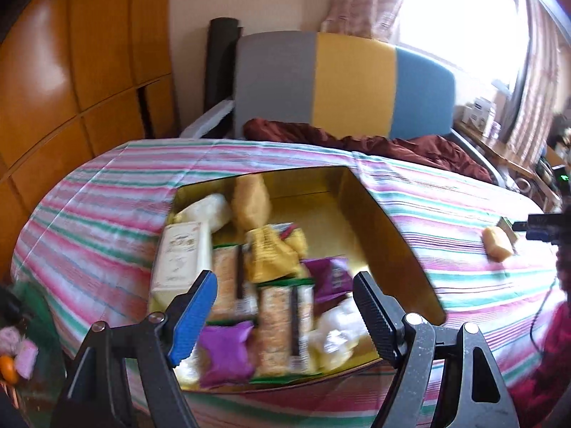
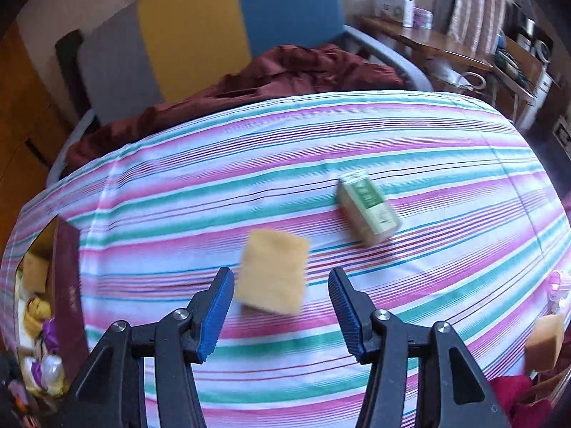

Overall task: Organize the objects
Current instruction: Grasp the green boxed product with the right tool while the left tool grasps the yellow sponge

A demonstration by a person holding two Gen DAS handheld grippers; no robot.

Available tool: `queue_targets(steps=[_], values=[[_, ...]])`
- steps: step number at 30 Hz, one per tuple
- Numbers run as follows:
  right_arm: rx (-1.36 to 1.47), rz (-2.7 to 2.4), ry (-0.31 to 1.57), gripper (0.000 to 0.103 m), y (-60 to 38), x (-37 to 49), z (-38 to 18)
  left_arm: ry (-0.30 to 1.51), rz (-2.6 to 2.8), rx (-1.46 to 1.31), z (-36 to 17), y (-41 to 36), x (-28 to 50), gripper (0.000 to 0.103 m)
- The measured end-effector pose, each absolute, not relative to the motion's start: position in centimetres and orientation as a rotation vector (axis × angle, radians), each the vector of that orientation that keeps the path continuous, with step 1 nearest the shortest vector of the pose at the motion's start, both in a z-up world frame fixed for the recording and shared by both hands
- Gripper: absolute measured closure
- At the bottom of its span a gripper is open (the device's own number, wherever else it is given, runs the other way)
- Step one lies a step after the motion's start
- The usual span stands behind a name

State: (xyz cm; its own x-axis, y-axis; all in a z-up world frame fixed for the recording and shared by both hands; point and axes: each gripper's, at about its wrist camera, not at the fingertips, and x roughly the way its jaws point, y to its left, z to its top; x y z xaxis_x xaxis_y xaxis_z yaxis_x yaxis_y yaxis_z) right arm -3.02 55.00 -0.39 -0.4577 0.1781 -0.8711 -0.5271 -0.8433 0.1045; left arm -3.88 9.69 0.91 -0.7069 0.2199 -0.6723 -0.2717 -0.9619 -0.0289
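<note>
Yellow sponge-like block [image 2: 273, 271] flat on the striped tablecloth [image 2: 357, 149], just ahead of the right gripper [image 2: 282, 315], whose jaws stand apart and empty. Green-and-white carton [image 2: 367, 208] lying near, further back and right. Gold-lined box [image 1: 385, 221] left of these, crowded with snack packets [image 1: 274, 317]. Left gripper [image 1: 282, 317] above that box, jaws wide, holding nothing.
</note>
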Motion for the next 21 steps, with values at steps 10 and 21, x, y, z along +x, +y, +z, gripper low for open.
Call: queue_targets(steps=[10, 21], values=[[-1.362, 2.184, 0.547, 0.047, 63.1, -5.3, -4.1, 0.215, 2.501, -1.001, 1.9, 18.7, -4.3, 0.024], [-1.415, 2.153, 0.562, 0.073, 64.7, -5.2, -5.5, 0.272, 2.236, -1.011, 0.5, 31.6, -4.6, 0.012]])
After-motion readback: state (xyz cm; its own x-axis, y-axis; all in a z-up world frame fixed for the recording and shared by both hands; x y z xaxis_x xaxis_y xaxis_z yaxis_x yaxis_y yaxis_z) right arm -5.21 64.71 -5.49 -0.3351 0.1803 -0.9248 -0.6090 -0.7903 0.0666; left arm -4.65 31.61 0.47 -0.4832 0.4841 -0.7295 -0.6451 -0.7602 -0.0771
